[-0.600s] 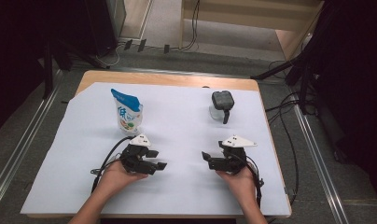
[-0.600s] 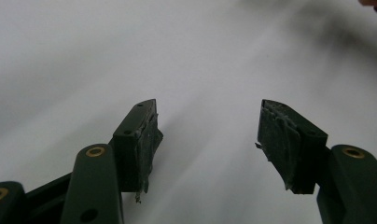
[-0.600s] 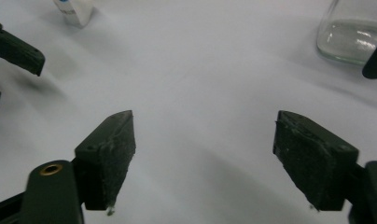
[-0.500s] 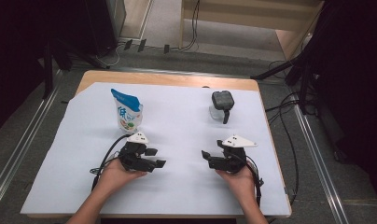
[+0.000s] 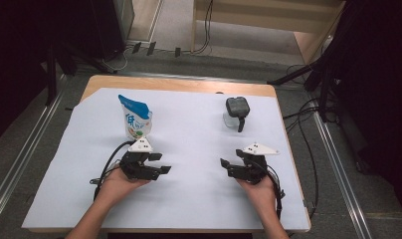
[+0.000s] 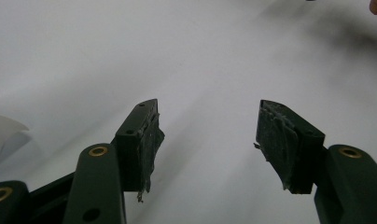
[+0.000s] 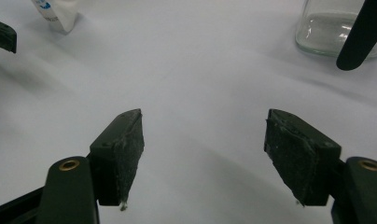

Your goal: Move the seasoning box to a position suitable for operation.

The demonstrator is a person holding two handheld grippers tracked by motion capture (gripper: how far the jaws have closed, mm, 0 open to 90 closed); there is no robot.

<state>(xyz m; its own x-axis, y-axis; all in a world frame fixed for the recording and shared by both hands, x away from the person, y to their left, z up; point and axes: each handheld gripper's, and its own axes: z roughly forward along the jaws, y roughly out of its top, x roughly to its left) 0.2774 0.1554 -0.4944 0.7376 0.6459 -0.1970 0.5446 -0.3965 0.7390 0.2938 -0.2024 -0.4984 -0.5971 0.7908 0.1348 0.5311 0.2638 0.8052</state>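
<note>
Blue-topped white pouch [image 5: 134, 118], black-lidded clear jar [image 5: 236, 113]

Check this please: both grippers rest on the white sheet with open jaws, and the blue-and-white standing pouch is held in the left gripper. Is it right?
Not quite. The blue-and-white standing pouch is not held: it stands free on the white sheet, beyond the left gripper. The left gripper view shows nothing between its open jaws. The right gripper is open too.
</note>
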